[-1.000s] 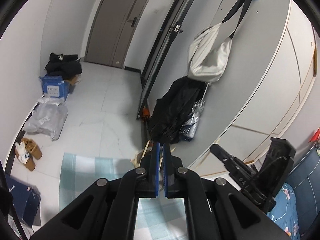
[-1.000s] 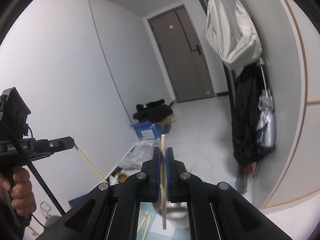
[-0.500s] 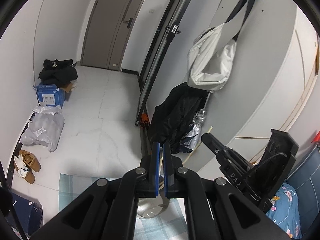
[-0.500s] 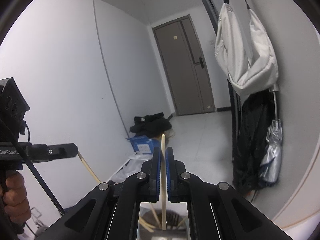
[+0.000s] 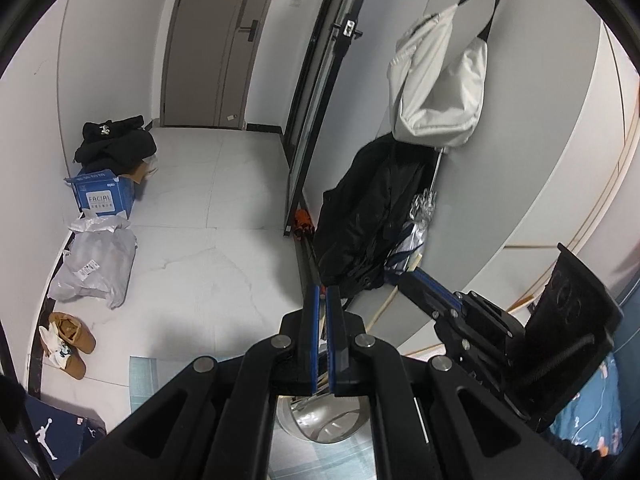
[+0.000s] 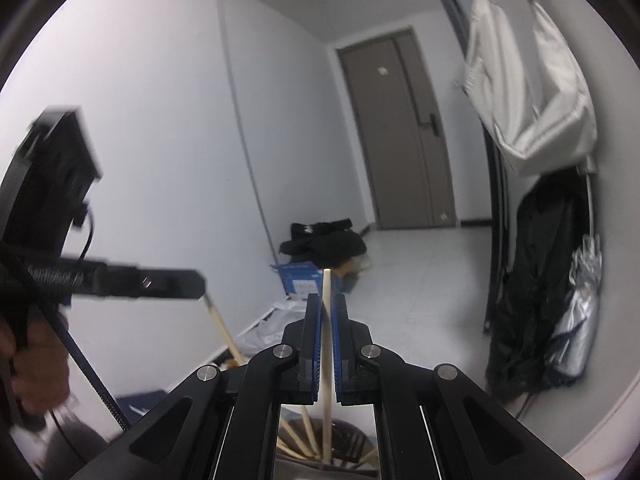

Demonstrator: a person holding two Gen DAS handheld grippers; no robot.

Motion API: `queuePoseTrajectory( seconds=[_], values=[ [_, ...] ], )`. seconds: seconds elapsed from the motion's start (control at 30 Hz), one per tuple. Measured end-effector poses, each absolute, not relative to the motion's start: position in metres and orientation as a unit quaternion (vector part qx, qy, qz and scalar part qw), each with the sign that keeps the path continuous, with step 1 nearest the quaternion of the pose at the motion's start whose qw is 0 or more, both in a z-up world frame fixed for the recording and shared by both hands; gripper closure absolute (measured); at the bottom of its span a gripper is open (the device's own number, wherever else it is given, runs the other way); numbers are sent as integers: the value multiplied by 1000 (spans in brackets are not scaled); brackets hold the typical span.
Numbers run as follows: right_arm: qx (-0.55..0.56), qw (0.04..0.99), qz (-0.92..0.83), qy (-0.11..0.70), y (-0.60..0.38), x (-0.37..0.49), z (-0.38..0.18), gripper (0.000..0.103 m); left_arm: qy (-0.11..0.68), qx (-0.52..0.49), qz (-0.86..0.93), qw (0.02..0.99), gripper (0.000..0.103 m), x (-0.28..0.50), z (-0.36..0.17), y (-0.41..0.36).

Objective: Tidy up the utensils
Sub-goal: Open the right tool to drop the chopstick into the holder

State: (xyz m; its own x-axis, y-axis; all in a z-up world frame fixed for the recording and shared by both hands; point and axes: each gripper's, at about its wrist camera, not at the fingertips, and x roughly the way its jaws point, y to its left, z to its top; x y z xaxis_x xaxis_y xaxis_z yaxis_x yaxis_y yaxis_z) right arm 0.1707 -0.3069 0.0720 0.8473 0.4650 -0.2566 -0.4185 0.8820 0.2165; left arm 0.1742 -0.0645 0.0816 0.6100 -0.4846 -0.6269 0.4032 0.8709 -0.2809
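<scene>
My right gripper [image 6: 327, 312] is shut on a pale wooden chopstick [image 6: 326, 344] that stands upright, its lower end inside a dark perforated holder [image 6: 344, 446] with several other chopsticks. My left gripper [image 5: 322, 312] is shut on another wooden chopstick [image 5: 322, 376], seen as a thin strip between the blue pads. In the right wrist view the left gripper [image 6: 200, 282] holds that chopstick [image 6: 224, 332] slanting down toward the holder. A shiny metal holder [image 5: 320, 420] sits just below the left gripper. The right gripper [image 5: 408, 280] shows at right in the left wrist view.
A checked cloth [image 5: 148, 372] lies under the holder. Beyond it are the tiled floor, a blue box [image 5: 102, 196], a grey plastic bag [image 5: 96, 264], shoes [image 5: 70, 340], a black coat [image 5: 372, 216], and a white bag [image 5: 436, 76] hanging on the wall.
Both grippers have tilted and shifted over the holder. The right chopstick's lower end has sunk into the holder, and the left gripper has come closer to it.
</scene>
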Motion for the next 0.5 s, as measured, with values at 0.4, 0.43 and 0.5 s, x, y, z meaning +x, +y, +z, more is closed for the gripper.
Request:
queuePoseTrajectory(
  seconds=[0.4,0.43,0.5],
  values=[
    [18,952,237,193,-293,159,32,99,397,-45,-248,883,103,173,52,-75],
    [14,951,239,198,-291,160,29,99,397,-44,-245,883,103,173,51,-75],
    [11,949,239,206,-290,161,24,98,396,-40,-241,885,103,173,48,-74]
  ],
)
